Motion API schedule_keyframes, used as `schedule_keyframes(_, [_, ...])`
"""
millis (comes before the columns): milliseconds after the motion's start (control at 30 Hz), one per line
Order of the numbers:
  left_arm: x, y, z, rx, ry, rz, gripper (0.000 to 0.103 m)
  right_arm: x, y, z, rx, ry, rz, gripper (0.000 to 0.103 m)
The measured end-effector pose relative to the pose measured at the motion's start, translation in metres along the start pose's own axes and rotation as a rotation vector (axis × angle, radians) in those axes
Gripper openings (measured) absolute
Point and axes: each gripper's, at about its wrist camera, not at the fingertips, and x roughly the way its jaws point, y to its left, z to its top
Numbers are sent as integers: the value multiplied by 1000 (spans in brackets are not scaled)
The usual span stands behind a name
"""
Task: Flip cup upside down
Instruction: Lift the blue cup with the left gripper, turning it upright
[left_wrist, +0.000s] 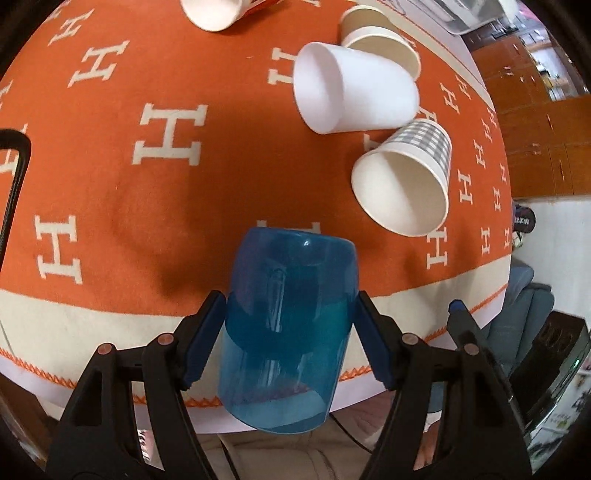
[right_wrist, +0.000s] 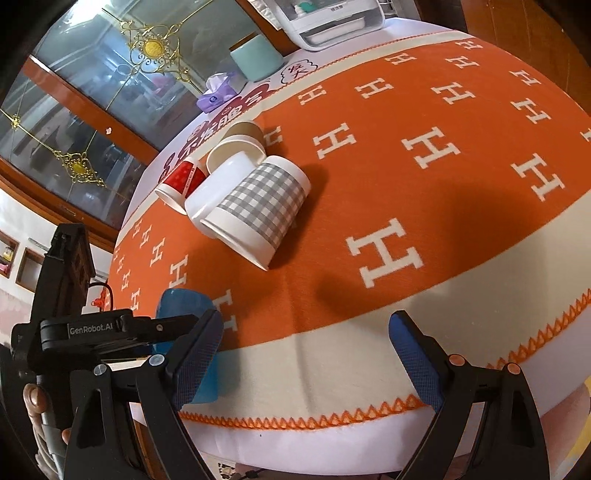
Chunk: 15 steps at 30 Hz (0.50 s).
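A translucent blue plastic cup (left_wrist: 288, 325) sits between the fingers of my left gripper (left_wrist: 290, 332), which is shut on its sides. The cup hangs above the near edge of the table, its closed end pointing away from me and its rim toward the camera. In the right wrist view the same blue cup (right_wrist: 181, 306) shows at the lower left, held by the left gripper's black body. My right gripper (right_wrist: 310, 350) is open and empty over the cream border of the cloth.
An orange cloth (left_wrist: 129, 192) with white H letters covers the table. Several paper cups lie on their sides: a checked one (left_wrist: 406, 184), a plain white one (left_wrist: 354, 88), a red one (right_wrist: 181, 181). A tissue box (right_wrist: 218, 92) and teal container (right_wrist: 256, 57) stand at the back.
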Motion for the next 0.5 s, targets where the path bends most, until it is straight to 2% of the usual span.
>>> schedule_keyframes(267, [-2, -20, 1, 79, 39, -45, 70, 7, 5, -4, -14, 25, 7, 93])
schedule_keyframes(500, [6, -33, -1, 97, 51, -52, 70, 6, 9, -7, -33, 31, 3, 93])
